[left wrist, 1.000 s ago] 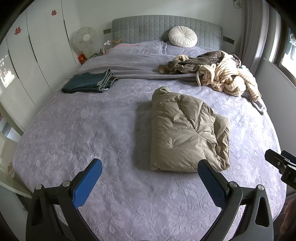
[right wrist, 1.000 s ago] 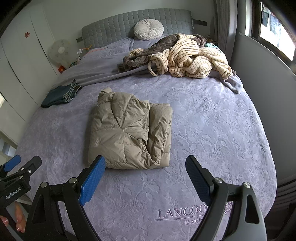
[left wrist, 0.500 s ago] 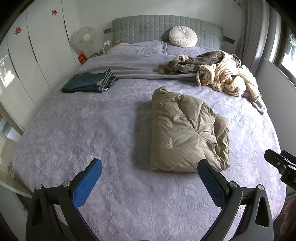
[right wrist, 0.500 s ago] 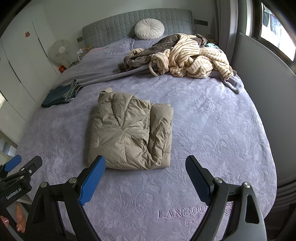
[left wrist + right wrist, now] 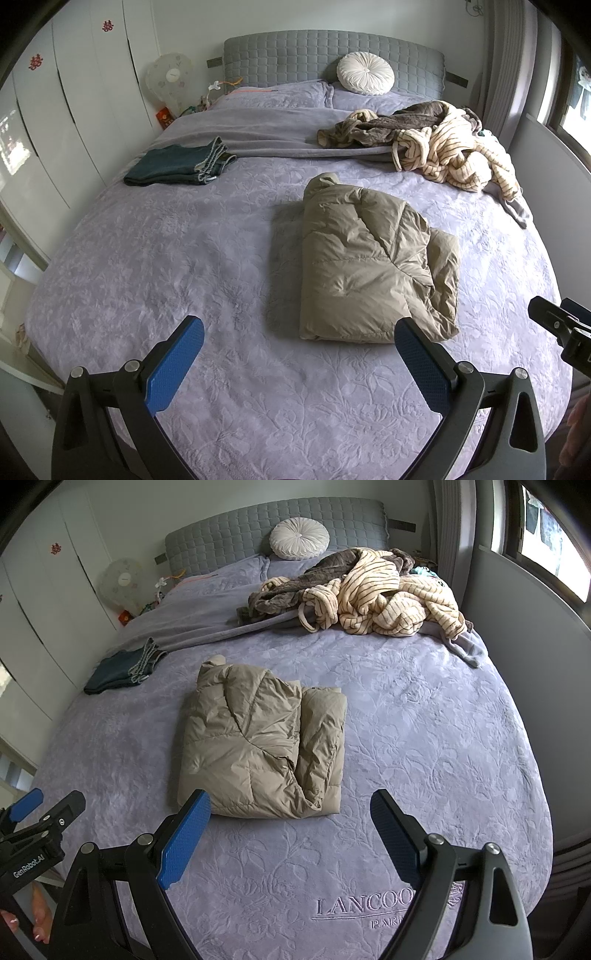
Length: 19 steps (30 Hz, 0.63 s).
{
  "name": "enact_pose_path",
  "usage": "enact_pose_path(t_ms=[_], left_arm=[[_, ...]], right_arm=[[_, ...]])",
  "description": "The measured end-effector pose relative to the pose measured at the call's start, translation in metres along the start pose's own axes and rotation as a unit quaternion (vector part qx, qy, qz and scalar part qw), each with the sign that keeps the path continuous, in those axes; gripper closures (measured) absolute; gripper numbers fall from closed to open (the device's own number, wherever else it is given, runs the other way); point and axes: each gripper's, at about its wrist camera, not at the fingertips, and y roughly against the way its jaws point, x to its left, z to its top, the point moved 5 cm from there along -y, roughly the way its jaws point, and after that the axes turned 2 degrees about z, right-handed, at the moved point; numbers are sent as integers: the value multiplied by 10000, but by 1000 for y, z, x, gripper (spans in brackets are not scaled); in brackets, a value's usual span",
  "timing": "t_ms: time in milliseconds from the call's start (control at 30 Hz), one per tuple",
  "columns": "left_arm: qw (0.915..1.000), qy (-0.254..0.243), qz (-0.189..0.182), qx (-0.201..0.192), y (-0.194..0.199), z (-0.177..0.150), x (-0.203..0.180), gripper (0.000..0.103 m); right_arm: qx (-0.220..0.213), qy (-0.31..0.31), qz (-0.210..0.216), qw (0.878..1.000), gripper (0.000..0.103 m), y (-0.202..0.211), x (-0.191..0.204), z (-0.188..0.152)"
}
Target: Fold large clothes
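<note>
A khaki puffer jacket (image 5: 365, 266) lies folded into a rectangle in the middle of the lilac bed cover (image 5: 166, 258); it also shows in the right wrist view (image 5: 258, 742). My left gripper (image 5: 295, 347) is open and empty, held above the bed's near edge, short of the jacket. My right gripper (image 5: 291, 819) is open and empty, just in front of the jacket's near edge. The right gripper's tip shows at the right edge of the left wrist view (image 5: 557, 325).
Folded dark jeans (image 5: 177, 166) lie at the bed's far left. A heap of striped cream and brown robes (image 5: 443, 147) lies at the far right. A round white cushion (image 5: 365, 75) leans on the grey headboard. White wardrobes (image 5: 66, 110) and a fan stand left.
</note>
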Motion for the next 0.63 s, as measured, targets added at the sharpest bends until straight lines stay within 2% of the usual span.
enact_pose_path(t_ms=[633], left_arm=[[10000,54,0,-69,4,-5,2,0]], right_arm=[[-8,-28,-16,10000,13,-1,1,-1]])
